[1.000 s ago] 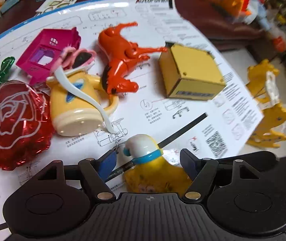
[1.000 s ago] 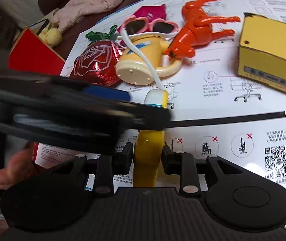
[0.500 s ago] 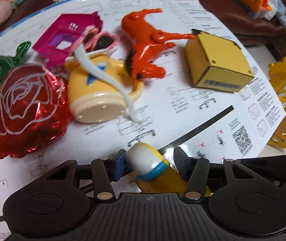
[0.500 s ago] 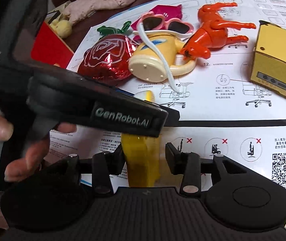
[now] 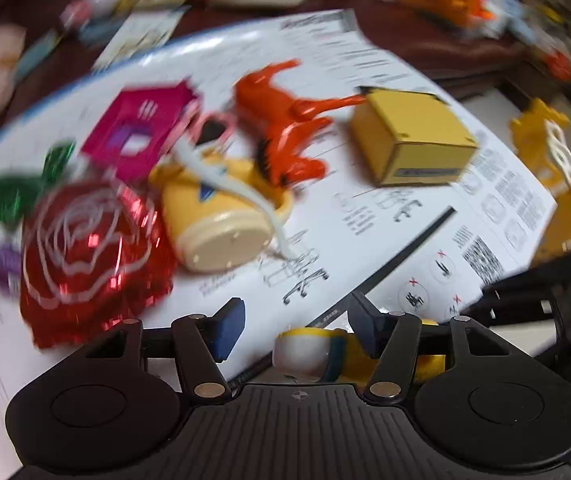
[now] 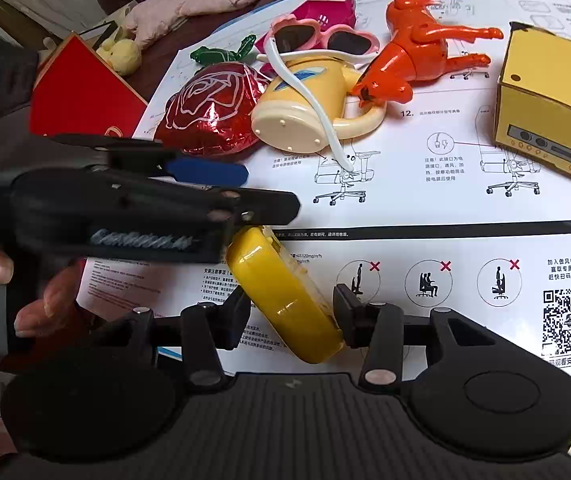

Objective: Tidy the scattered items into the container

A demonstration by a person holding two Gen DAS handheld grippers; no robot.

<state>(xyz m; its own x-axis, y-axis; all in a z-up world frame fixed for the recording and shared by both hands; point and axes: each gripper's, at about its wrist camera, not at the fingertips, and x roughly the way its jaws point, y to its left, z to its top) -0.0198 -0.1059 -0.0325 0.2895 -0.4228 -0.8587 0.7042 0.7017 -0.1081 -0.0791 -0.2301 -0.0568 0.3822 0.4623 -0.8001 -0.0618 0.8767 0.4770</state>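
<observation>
A: Tilted over since a sec ago, the glossy yellow plastic toy with the white-and-blue cap (image 6: 285, 300). It stood upright between the right tool (image 6: 291, 312) pads, now it leans diagonally. Left tool (image 5: 297, 328) has slid sideways too; cap sits by its right pad instead of centred.

B: Grip status?

A: Right tool jaws are opening, toy between them, right pad touching its base, left pad looks just clear. Left tool jaws also opening, spread, cap (image 5: 303, 354) between them w/ a gap on the left side. So neither really pinches it.

B: Risk?

A: Smooth rounded body, both tools letting go at once, so I'd guess it rolls or flops onto the paper. Also the tools are crowded, could knock each other.

B: Surface & room?

A: Big white printed instruction sheet (image 6: 425, 208) on a dark brown counter (image 5: 425, 40). On it: red foil rose (image 6: 213, 112), cream-yellow plastic mug (image 6: 305, 104) on its side w/ pink heart sunglasses (image 6: 321, 36) on it, orange plastic horse (image 6: 417, 52), yellow cardboard box (image 6: 553, 112), magenta toy house (image 5: 141, 132). Clutter behind, blurred. Can't see the container.
</observation>
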